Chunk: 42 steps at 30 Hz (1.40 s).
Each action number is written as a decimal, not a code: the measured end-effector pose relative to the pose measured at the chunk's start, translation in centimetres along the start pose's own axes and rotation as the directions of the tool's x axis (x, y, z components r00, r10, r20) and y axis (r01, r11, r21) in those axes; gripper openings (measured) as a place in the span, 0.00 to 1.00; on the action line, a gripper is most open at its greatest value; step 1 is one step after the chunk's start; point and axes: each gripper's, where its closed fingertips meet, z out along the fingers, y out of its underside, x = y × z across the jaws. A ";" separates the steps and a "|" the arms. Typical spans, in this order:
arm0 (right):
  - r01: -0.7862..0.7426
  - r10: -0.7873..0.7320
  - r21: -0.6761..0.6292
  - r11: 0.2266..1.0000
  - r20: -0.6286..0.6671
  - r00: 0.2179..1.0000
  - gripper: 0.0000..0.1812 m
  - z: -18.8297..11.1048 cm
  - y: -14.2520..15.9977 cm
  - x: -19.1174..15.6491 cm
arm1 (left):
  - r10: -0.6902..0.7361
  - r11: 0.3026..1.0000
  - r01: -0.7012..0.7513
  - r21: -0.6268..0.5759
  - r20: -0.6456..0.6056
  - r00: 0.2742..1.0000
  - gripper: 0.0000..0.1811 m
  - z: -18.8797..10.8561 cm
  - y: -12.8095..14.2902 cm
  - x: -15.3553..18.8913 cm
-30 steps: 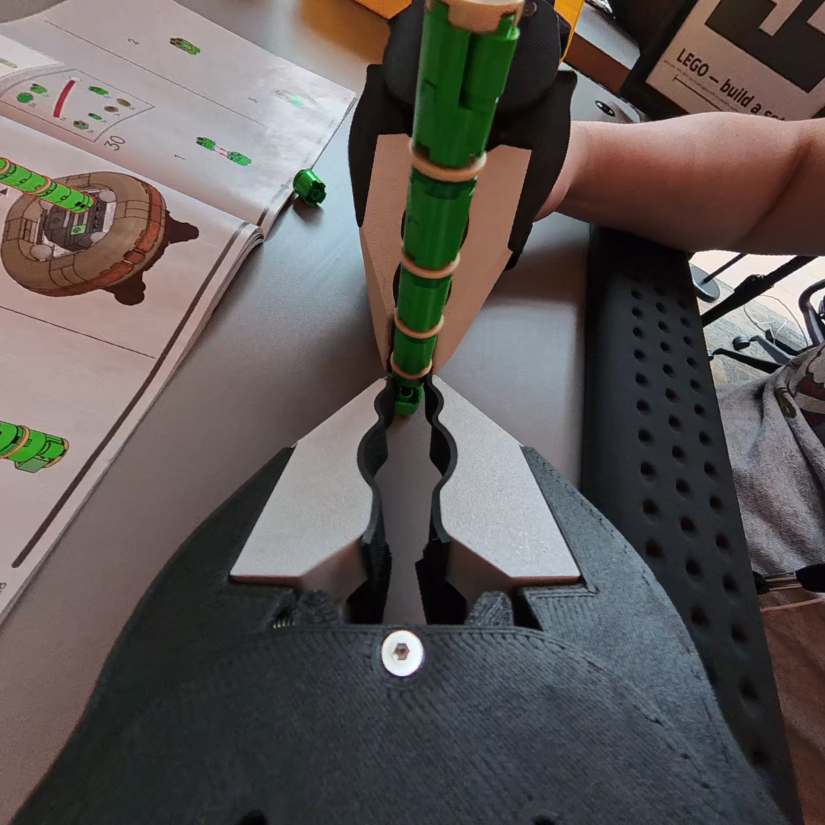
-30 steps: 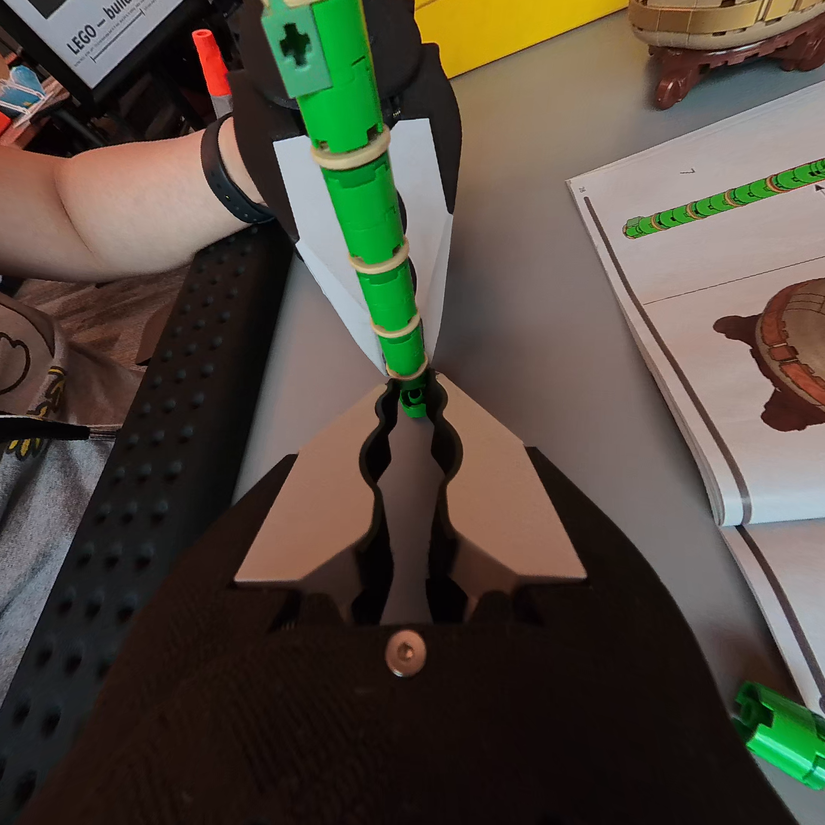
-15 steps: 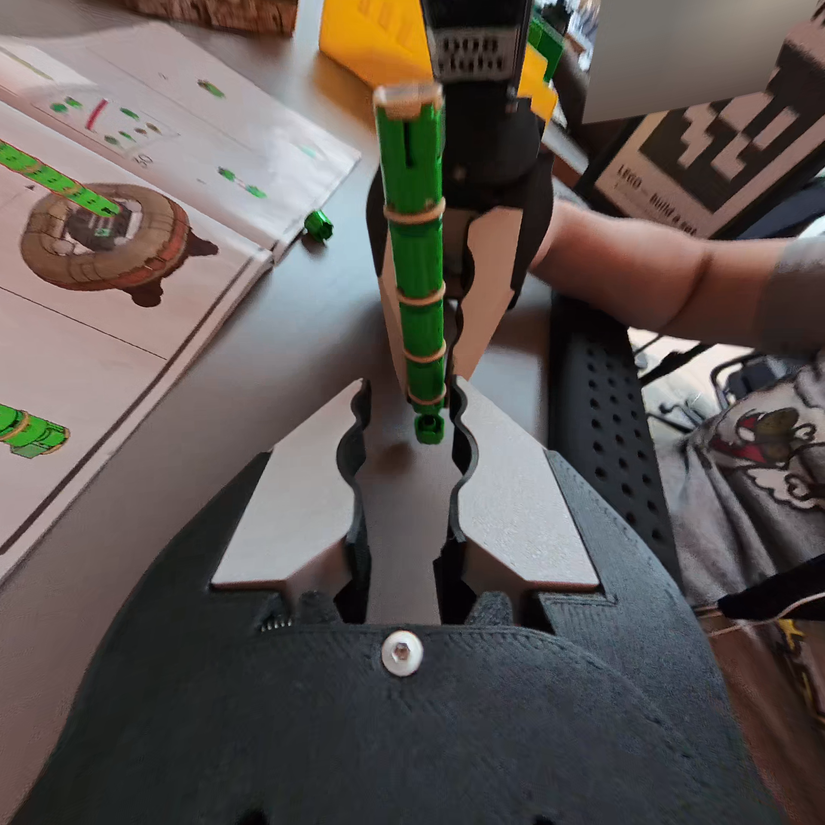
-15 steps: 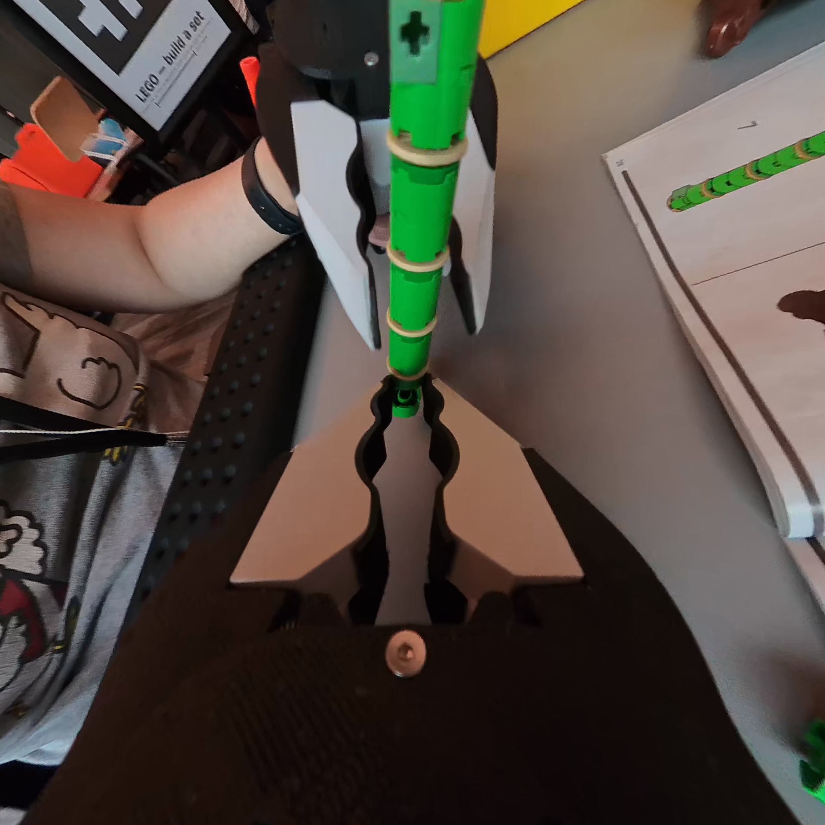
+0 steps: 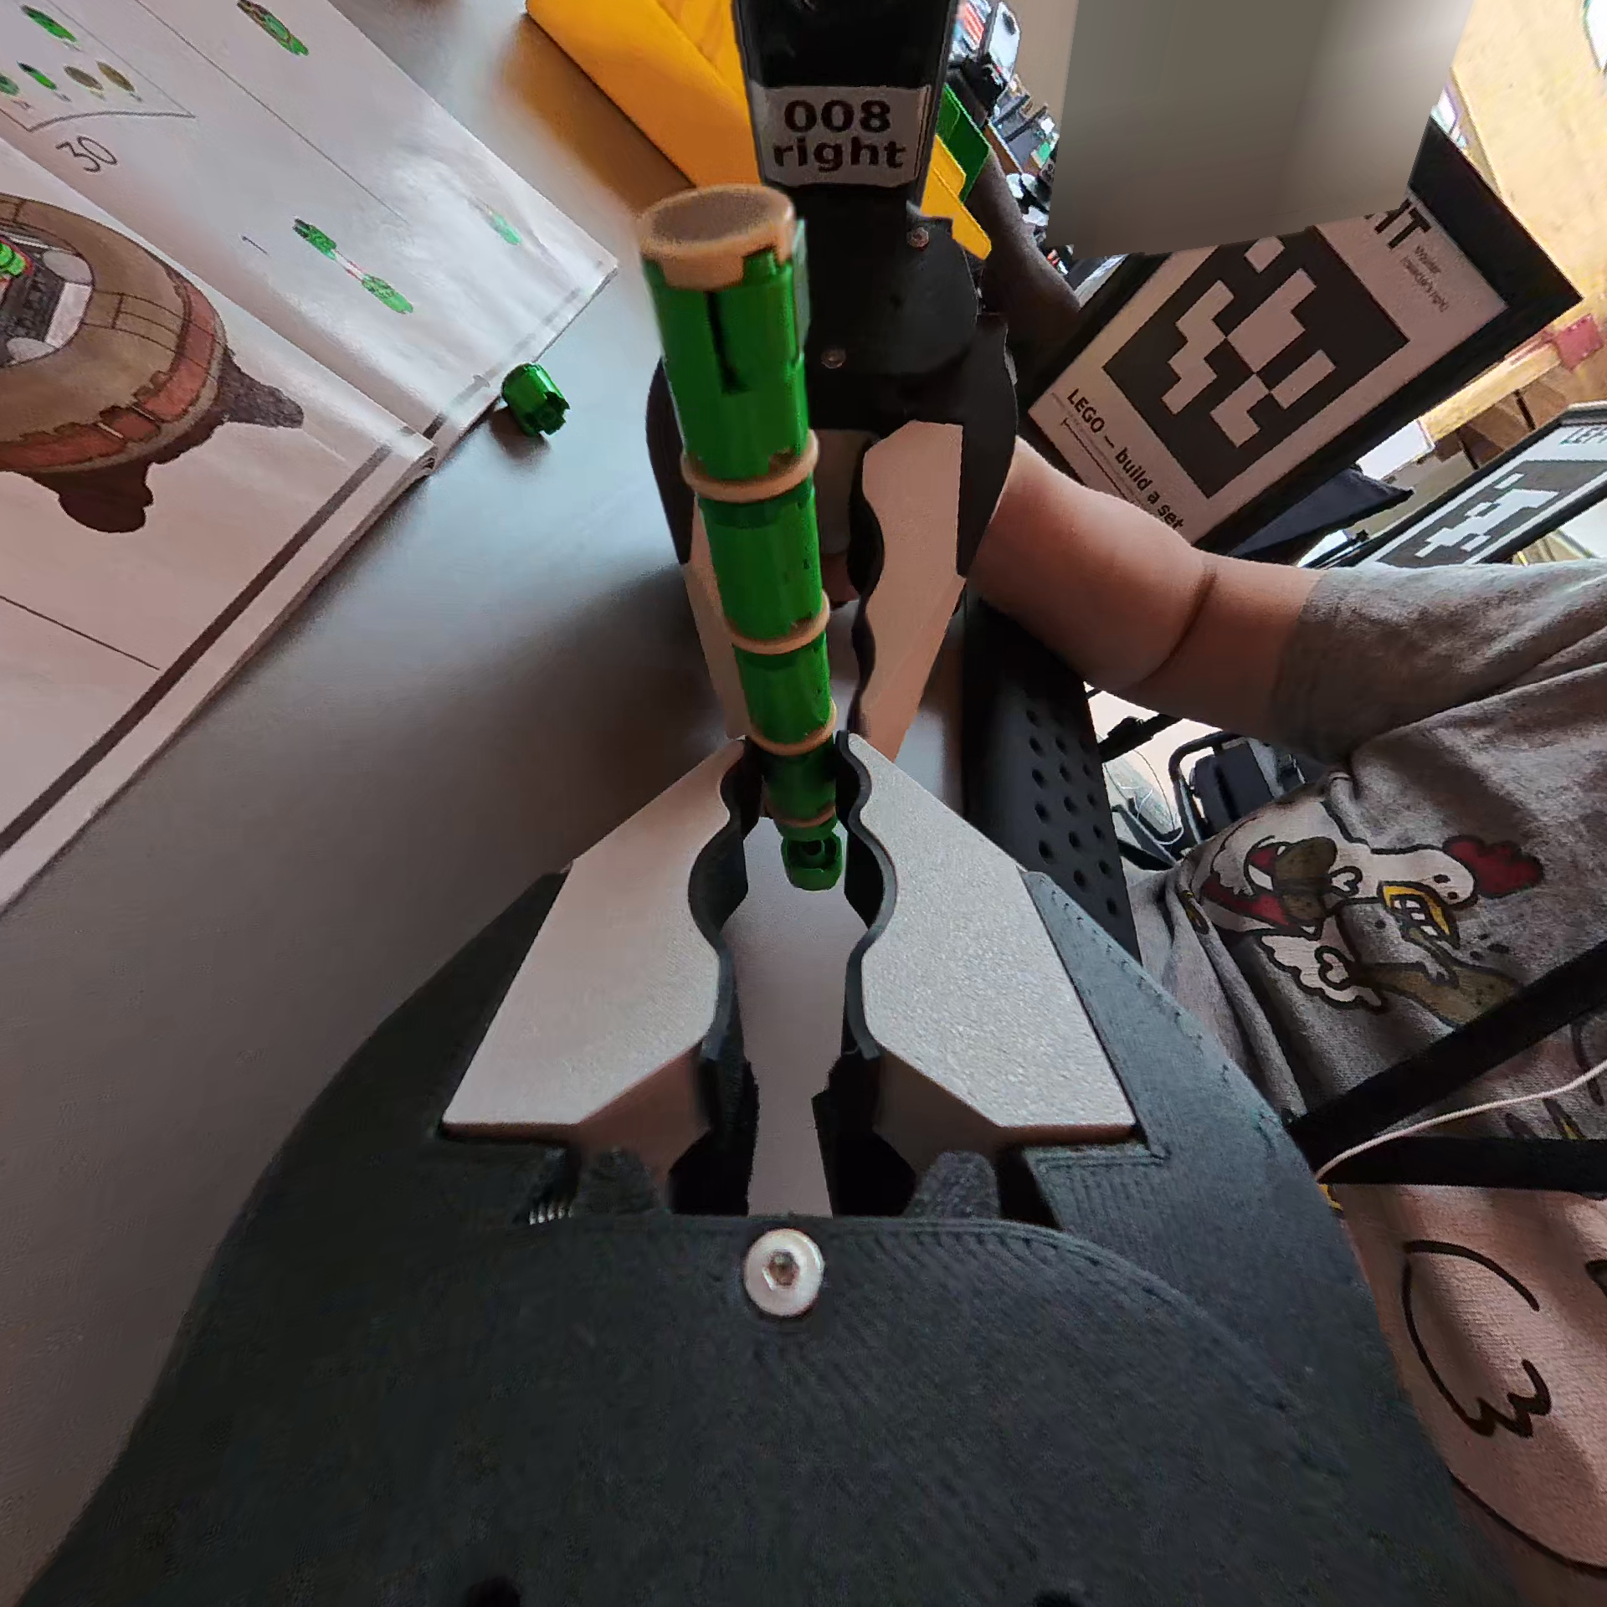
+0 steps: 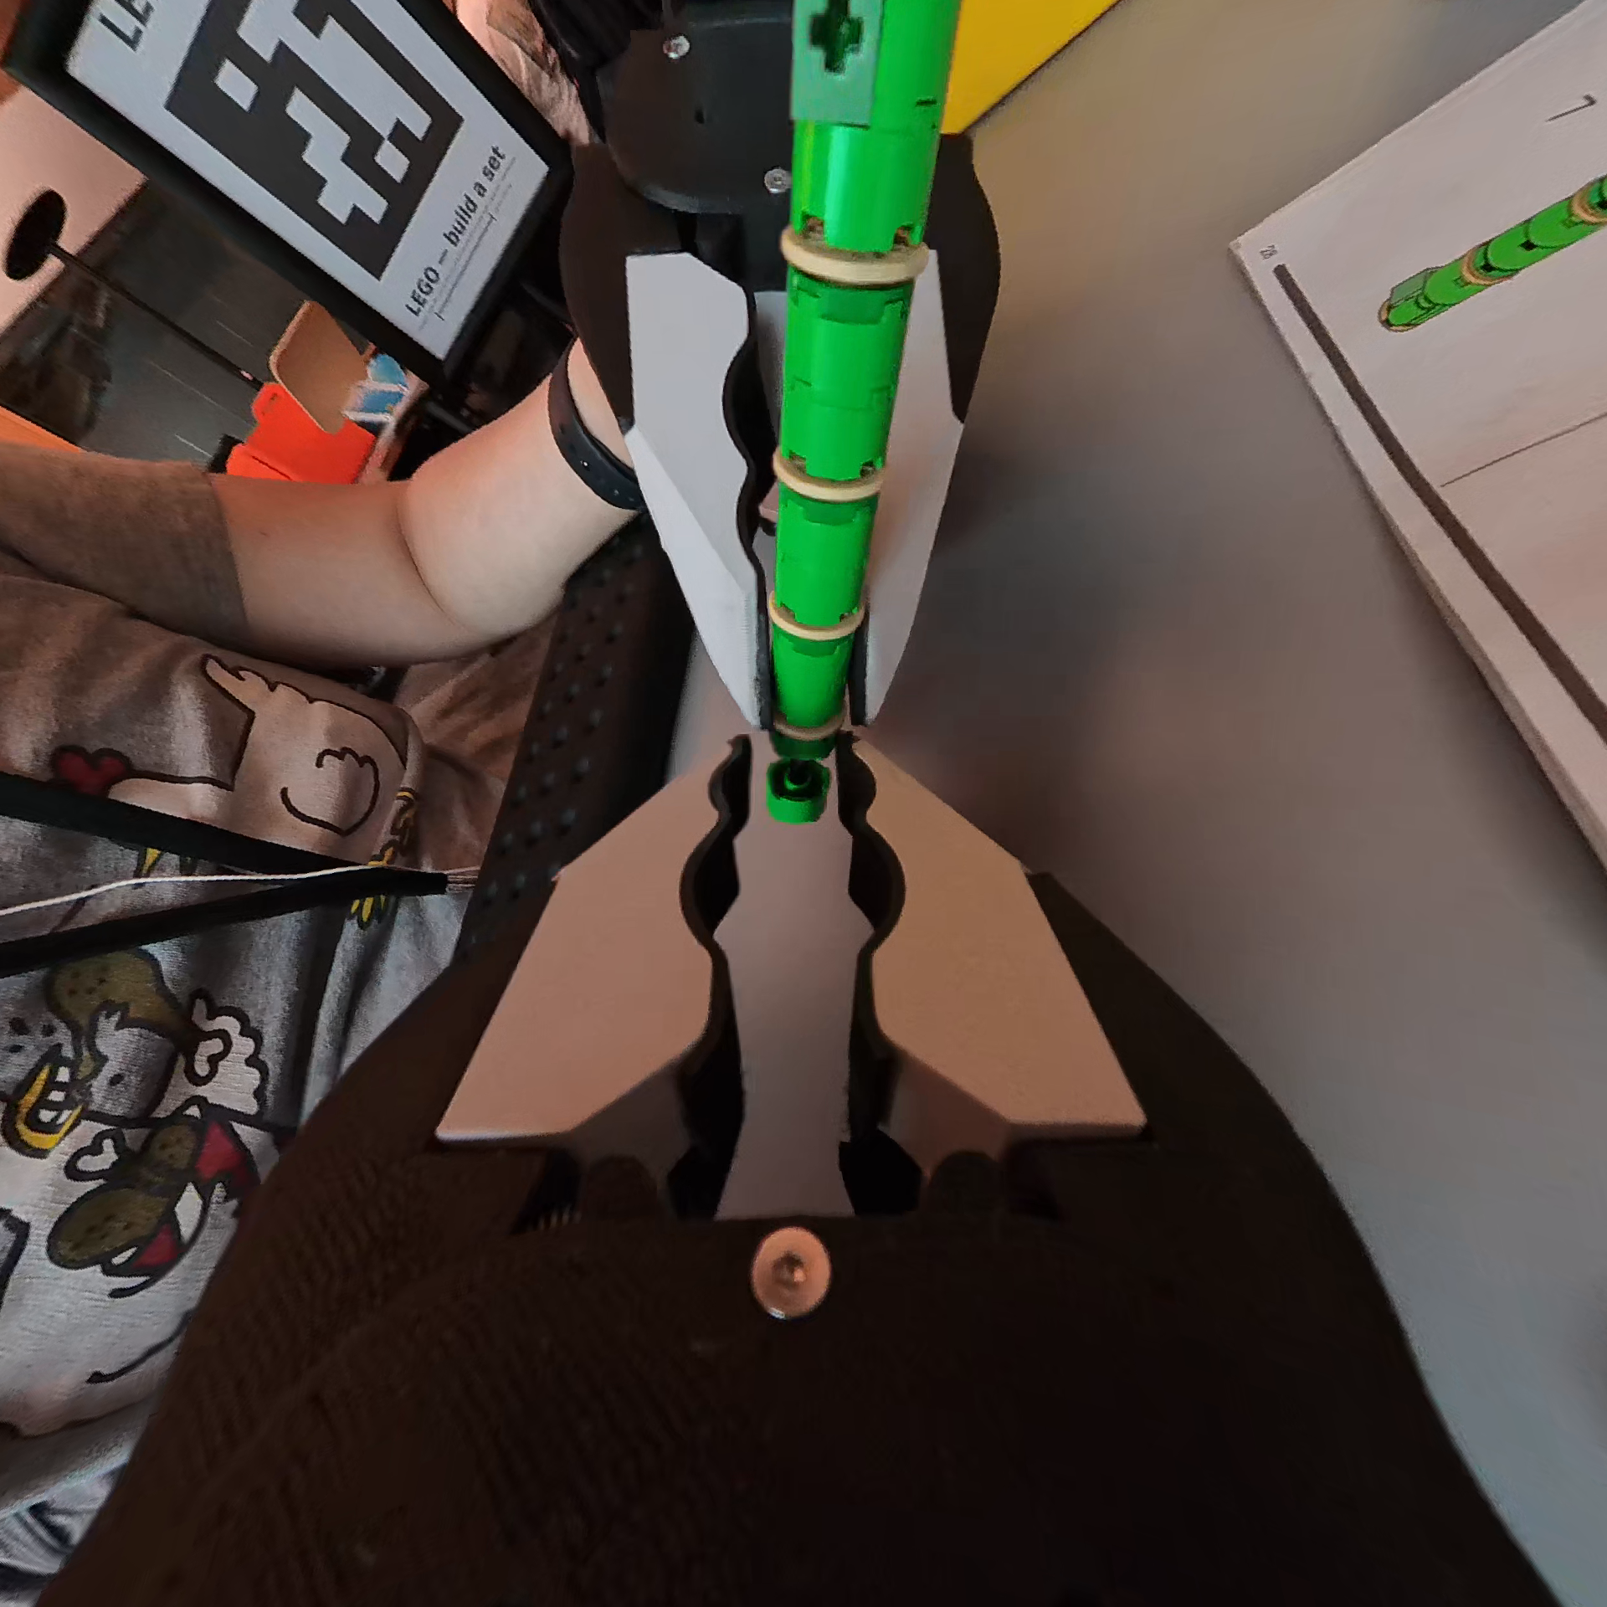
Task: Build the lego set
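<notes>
Stalk: green segmented stalk [image 5: 765, 556] with tan rings, held above the table [image 5: 391, 739].
Left gripper [image 5: 793, 787]: I have it clamped near the stalk's thin end.
Right gripper [image 6: 793, 787]: parted around the tip, ungripped, so I can re-grip.
Loose piece: green round brick [image 5: 532, 398] beside the manual [image 5: 217, 365].

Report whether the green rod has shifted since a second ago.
Yes: the green rod sits deeper in the left hand-held gripper, tip now past its fingertips.

The segmented green brick rod with tan rings [image 6: 822, 487] runs off the right wrist view's top edge. The open paper instruction booklet [image 5: 174, 417] is cropped at left.
</notes>
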 end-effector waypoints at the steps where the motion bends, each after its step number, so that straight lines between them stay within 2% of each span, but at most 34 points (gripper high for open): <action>1: -0.019 0.019 0.013 1.000 0.017 1.000 0.14 0.0 -0.1 -0.1 | -0.006 1.000 0.006 0.003 0.014 1.000 0.08 0.0 0.0 -0.2; 9: -0.064 0.062 0.168 0.984 0.018 0.998 0.13 -1.0 -2.1 0.3 | -0.067 0.994 0.069 0.084 -0.024 0.997 0.08 -0.7 -1.1 -0.3; 11: -0.072 0.067 0.164 0.984 0.039 0.997 0.08 -1.0 -2.0 0.1 | -0.067 0.993 0.069 0.096 -0.032 0.997 0.08 -0.8 -1.3 -0.1; 19: -0.105 0.098 0.205 0.973 0.043 0.994 0.07 -0.8 -2.5 0.3 | -0.086 0.989 0.089 0.116 -0.035 0.996 0.08 -1.0 -1.6 -0.3; 26: -0.164 0.135 0.286 0.944 0.118 0.984 0.07 -1.4 -3.7 -0.1 | -0.123 0.974 0.138 0.181 -0.091 0.988 0.08 -1.6 -2.6 -0.1; 28: -0.184 0.143 0.333 0.925 0.144 0.979 0.07 -2.0 -4.3 -0.1 | -0.128 0.965 0.147 0.218 -0.098 0.987 0.14 -2.2 -3.1 -0.1; 31: -0.210 0.160 0.373 0.904 0.161 0.974 0.06 -2.8 -4.6 0.1 | -0.126 0.958 0.141 0.249 -0.073 0.989 0.14 -2.9 -3.2 -0.4; 38: -0.147 0.124 0.284 0.947 0.098 0.987 0.06 -2.0 -3.3 -0.2 | -0.115 0.969 0.123 0.213 -0.049 0.992 0.13 -2.5 -2.5 -0.1; 40: -0.081 0.071 0.241 0.967 0.050 0.996 0.06 -1.6 -2.7 -0.4 | -0.115 0.974 0.121 0.193 -0.041 0.993 0.12 -2.3 -2.1 -0.1; 42: 0.049 -0.038 0.199 0.979 -0.060 0.998 0.08 -1.6 -2.2 -0.1 | -0.121 0.977 0.121 0.175 -0.011 0.993 0.12 -2.2 -1.7 -0.4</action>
